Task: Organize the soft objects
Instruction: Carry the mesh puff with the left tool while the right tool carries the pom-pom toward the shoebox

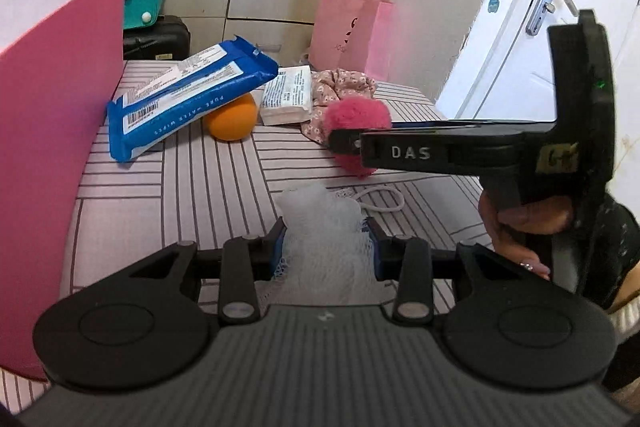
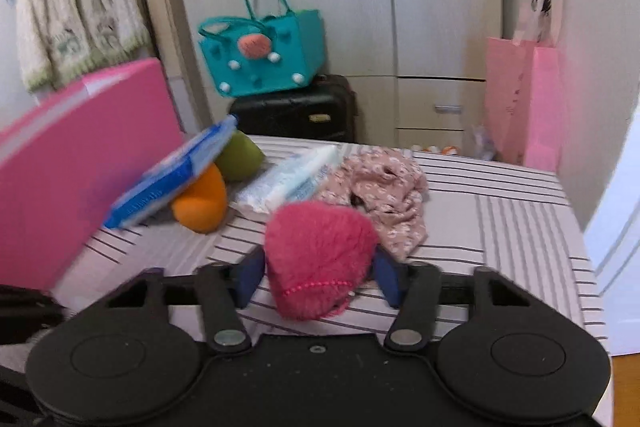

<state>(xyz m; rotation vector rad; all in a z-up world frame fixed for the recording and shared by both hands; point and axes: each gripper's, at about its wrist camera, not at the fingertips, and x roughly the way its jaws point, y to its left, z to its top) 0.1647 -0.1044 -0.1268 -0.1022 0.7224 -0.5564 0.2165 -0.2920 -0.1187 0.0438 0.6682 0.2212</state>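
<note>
My left gripper [image 1: 326, 247] is shut on a white mesh bath puff [image 1: 320, 223], whose netting bulges up between the blue pads; its cord loop [image 1: 384, 199] trails on the striped bed cover [image 1: 180, 195]. The right gripper [image 2: 320, 279] straddles a pink fluffy heart [image 2: 320, 247], and its blue pads [image 2: 252, 279] touch the fluff on both sides. In the left wrist view the right gripper [image 1: 348, 143] reaches in from the right across that heart [image 1: 356, 111], with a hand [image 1: 516, 227] on its handle.
An open pink box [image 1: 52, 107] stands at the left. A blue wipes pack [image 1: 188, 99] leans on an orange ball [image 1: 234, 121] with a green ball [image 2: 240, 155] behind. Farther back lie a white tissue pack [image 1: 288, 95] and a floral cloth [image 2: 384, 187]. A pink paper bag [image 1: 352, 31] stands beyond the bed.
</note>
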